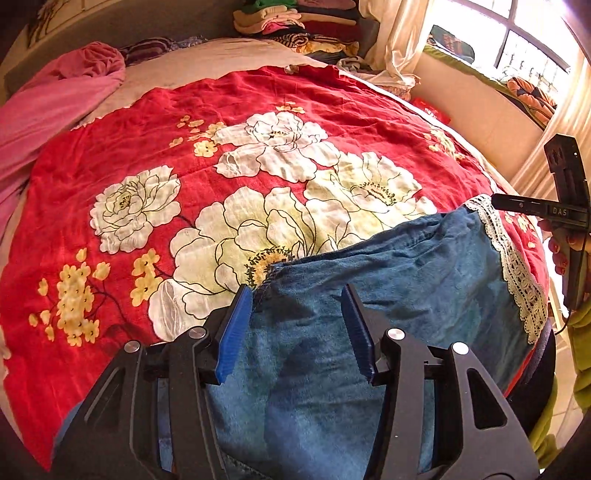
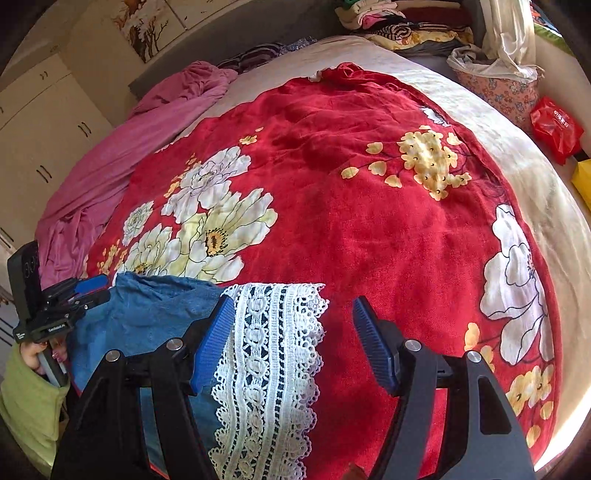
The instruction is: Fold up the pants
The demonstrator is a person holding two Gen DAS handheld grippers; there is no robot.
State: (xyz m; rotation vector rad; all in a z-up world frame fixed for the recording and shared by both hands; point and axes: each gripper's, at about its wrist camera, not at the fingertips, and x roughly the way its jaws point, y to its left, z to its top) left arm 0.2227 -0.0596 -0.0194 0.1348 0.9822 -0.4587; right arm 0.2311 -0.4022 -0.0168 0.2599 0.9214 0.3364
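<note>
Blue denim pants [image 1: 388, 280] with a white lace hem [image 1: 517, 269] lie at the near edge of a bed covered by a red floral blanket [image 1: 258, 110]. My left gripper [image 1: 295, 295] is open, its blue pads either side of the denim near a stitched edge. My right gripper [image 2: 293, 306] is open over the lace hem [image 2: 269, 350], the lace lying between the fingers; the denim [image 2: 155, 314] is to its left. The right gripper shows at the right edge of the left wrist view [image 1: 496, 201], by the lace corner. The left gripper shows at the far left of the right wrist view [image 2: 92, 291].
A pink sheet [image 1: 55, 107] is bunched on the bed's far left. Stacked folded clothes [image 1: 295, 18] sit beyond the bed's head. A window [image 1: 517, 44] and curtain are at right. A red bag [image 2: 556, 127] and floral basket [image 2: 498, 88] stand beside the bed. White wardrobes [image 2: 44, 122] are at left.
</note>
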